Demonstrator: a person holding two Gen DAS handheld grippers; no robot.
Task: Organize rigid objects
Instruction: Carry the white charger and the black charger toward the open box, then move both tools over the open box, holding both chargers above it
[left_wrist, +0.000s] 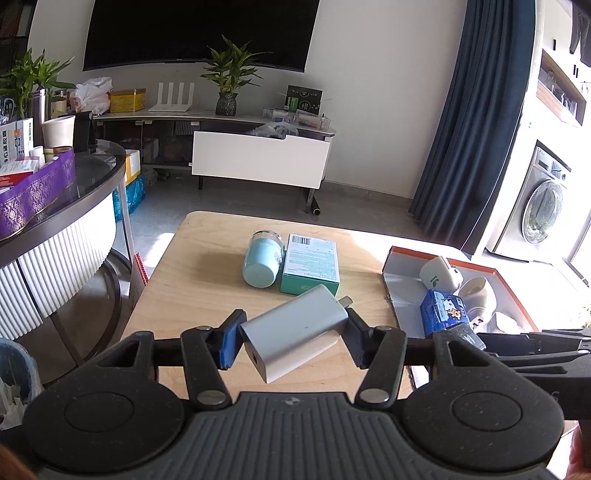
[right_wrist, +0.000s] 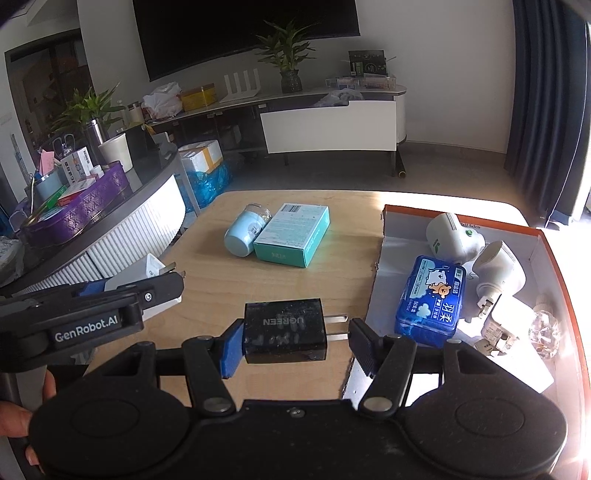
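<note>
The left claw (left_wrist: 293, 341) is clamped on a silver charger (left_wrist: 295, 332) above the wooden counter (left_wrist: 207, 280); the right claw (right_wrist: 293, 341) is clamped on a black charger (right_wrist: 284, 330) just beside an orange-rimmed tray (right_wrist: 388, 266); a pale blue cup (right_wrist: 243, 234) touches a teal box (right_wrist: 291, 236) mid-counter.

Strong daylight enters from the right in both views, washing out the far right side of the worktop (left_wrist: 207, 280) and the orange-rimmed tray (right_wrist: 554, 251) into white glare. The left of the room sits dimmer, with soft shadows beside things on the wood. Fisheye distortion bends the curtain (left_wrist: 465, 122) and walls near the edges. Focus is fairly sharp, with slight grain.
</note>
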